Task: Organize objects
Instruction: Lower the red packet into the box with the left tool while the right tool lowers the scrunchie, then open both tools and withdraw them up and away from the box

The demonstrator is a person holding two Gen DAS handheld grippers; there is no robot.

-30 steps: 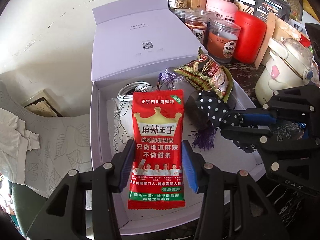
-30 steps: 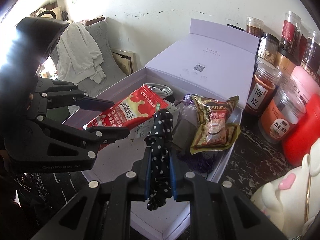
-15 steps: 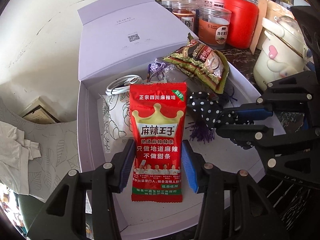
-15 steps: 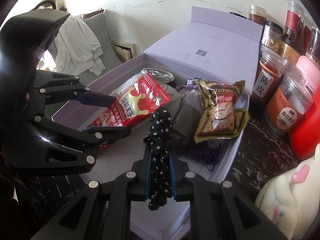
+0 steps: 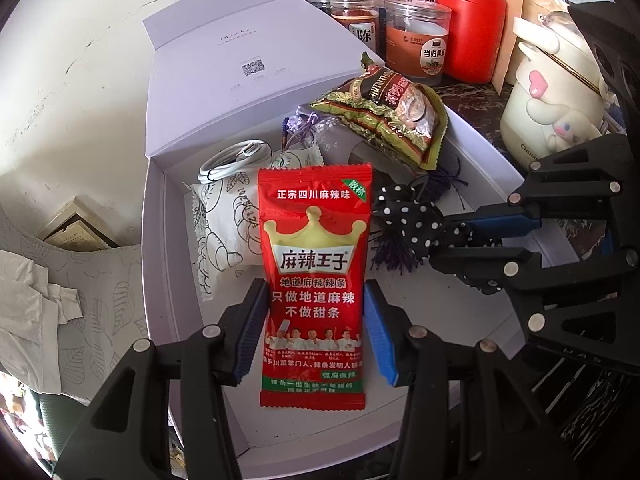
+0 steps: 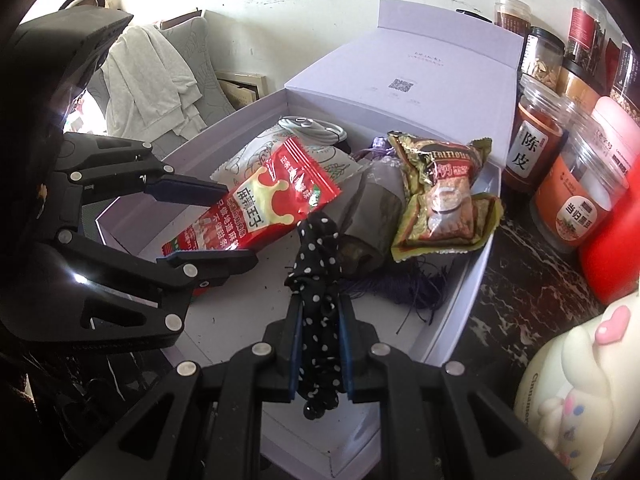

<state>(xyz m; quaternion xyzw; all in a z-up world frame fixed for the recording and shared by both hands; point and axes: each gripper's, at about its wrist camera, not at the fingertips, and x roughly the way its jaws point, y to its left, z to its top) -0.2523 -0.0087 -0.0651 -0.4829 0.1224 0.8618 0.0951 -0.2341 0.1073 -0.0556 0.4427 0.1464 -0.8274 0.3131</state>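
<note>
1. Over the open lavender box (image 5: 160, 280), the left tool (image 5: 314, 330) is clenched on a red snack packet (image 5: 314, 280), pinched at its lower half between both pads.
2. At 3 o'clock of the packet, the right tool (image 6: 320, 344) grips a black polka-dot scrunchie (image 6: 318, 280), held above the box floor.
3. At 1 o'clock, a green-brown snack bag (image 5: 384, 116) lies in the box; jars (image 5: 416, 40) stand behind on the table (image 6: 528, 280).

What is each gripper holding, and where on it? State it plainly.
Left gripper grips the red snack packet by its lower side edges. Right gripper pinches the polka-dot fabric near its lower end.
</note>
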